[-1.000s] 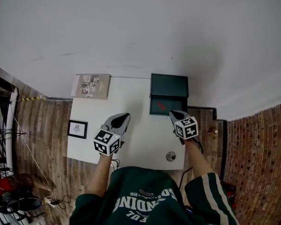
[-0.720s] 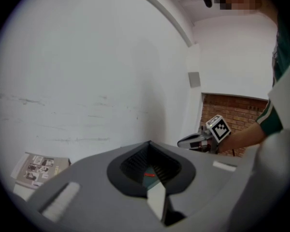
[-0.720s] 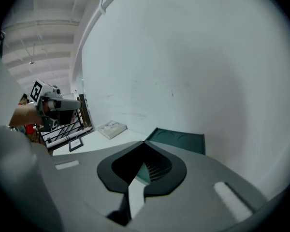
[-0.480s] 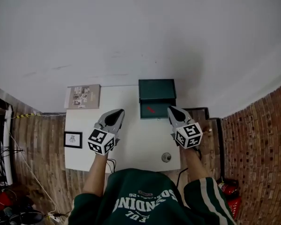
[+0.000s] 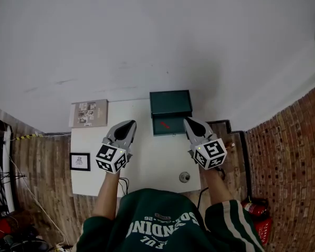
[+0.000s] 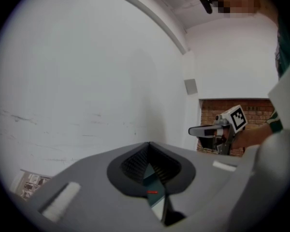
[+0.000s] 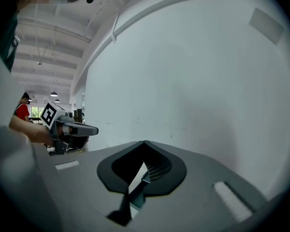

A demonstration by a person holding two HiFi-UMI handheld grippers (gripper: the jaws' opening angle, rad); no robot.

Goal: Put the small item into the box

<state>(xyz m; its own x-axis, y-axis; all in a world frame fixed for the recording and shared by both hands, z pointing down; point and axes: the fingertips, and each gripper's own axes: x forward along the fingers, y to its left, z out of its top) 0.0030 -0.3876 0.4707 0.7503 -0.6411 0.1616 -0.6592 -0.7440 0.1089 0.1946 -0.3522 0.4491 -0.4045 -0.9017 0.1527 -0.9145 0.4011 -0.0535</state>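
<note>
Hovering above the white tabletop (image 5: 147, 161), the left hand-held gripper (image 5: 127, 126) and the right hand-held gripper (image 5: 190, 124) are both showing jaws pressed together on nothing. The small red item (image 5: 164, 124) is lying inside the open green box (image 5: 170, 103), so the placing is looking done to me. If the round object (image 5: 185, 177) by the near edge is going in too, the right one is going to need opening and lowering over it

left tongs (image 5: 127, 127) and right tongs (image 5: 192, 124) hover side by side, jaws together, both empty.
</note>
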